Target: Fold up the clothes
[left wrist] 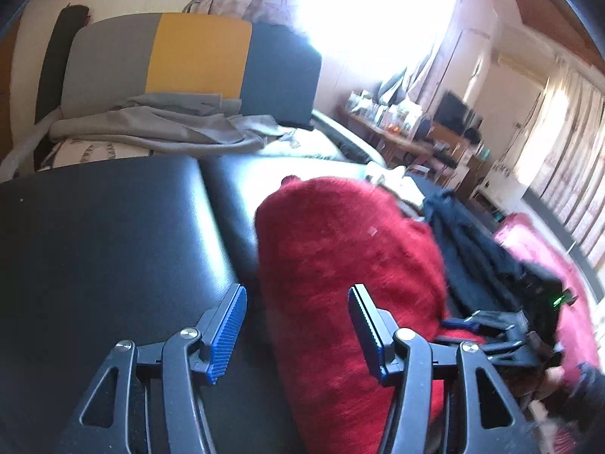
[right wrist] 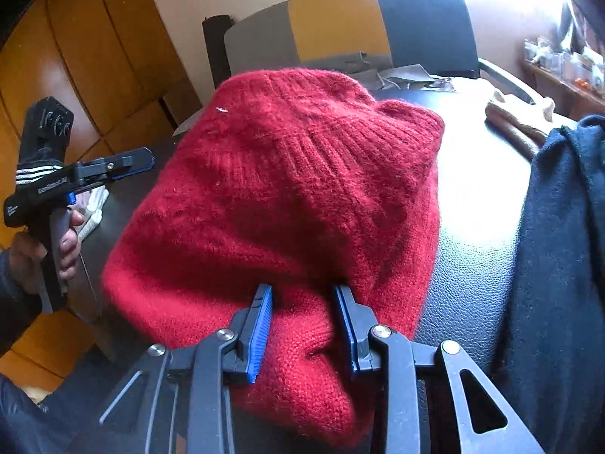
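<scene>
Right wrist: right gripper (right wrist: 302, 321) pinching red sweater (right wrist: 302, 189) | left wrist: left gripper (left wrist: 298, 333) spread, empty

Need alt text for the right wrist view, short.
A folded red knit sweater lies on a black padded table, a fold of it between the right gripper pads. At left, a hand holds the left gripper, open; dark blue clothing lies at right.
</scene>
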Available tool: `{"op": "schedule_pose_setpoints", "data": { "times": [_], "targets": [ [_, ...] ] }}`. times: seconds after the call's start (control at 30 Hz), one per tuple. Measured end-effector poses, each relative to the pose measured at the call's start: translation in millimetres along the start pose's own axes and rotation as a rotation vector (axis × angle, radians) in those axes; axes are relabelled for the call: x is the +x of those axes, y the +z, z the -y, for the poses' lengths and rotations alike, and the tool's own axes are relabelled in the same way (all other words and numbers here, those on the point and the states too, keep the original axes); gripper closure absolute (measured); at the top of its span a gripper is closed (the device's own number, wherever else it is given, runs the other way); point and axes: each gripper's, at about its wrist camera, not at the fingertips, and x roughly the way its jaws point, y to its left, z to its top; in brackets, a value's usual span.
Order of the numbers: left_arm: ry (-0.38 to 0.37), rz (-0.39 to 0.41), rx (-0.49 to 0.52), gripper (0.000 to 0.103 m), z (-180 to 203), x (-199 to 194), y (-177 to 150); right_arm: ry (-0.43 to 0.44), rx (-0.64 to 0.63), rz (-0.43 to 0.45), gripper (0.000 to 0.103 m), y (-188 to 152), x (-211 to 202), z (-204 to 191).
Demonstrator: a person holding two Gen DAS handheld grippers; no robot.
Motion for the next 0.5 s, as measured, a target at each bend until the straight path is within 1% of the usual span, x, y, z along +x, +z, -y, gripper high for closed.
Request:
{"op": "schedule_pose_setpoints", "data": {
  "times": [0.03, 0.1, 0.17, 0.2, 0.3, 0.4, 0.47, 0.5],
  "targets": [
    [-0.035, 0.008, -0.014, 0.047, 0.1, -1.4, 3.7, 0.006, -0.001, 0.002, 0.070, -0.6, -0.4, 0.5],
    [-0.100, 0.010, -0.011, 0.047, 3.1, 2.2, 15.8, 0.018, -0.001, 0.005, 0.070, -1.9, -0.9, 3.1],
    [-0.118, -0.004, 0.035, 0.047, 10.1, 12.9, 28.4, 0.029, 0.008, 0.007, 0.070, -1.6, -1.5, 6.6],
    [-0.130, -0.022, 0.066, 0.047, 14.1, 22.6, 36.2, 0.033, 0.012, 0.008, 0.070, -1.4, -1.6, 7.5],
    [-0.140, -0.088, 0.118, 0.047, 20.6, 61.4, 59.8, 0.051, 0.023, 0.023, 0.070, -4.3, -6.3, 11.2],
    [-0.133, -0.222, 0.146, 0.048, 26.5, 111.3, 71.2, 0.061, 0.038, 0.033, 0.070, -10.0, -13.1, 10.4],
    [-0.032, -0.277, 0.222, 0.048, 37.1, 142.3, 62.5, 0.064, 0.044, 0.038, 0.070, -11.3, -13.4, 12.3],
    [-0.015, -0.267, 0.240, 0.048, 42.9, 147.6, 61.0, 0.069, 0.055, 0.041, 0.070, -11.5, -14.4, 13.6]
  ]
}}
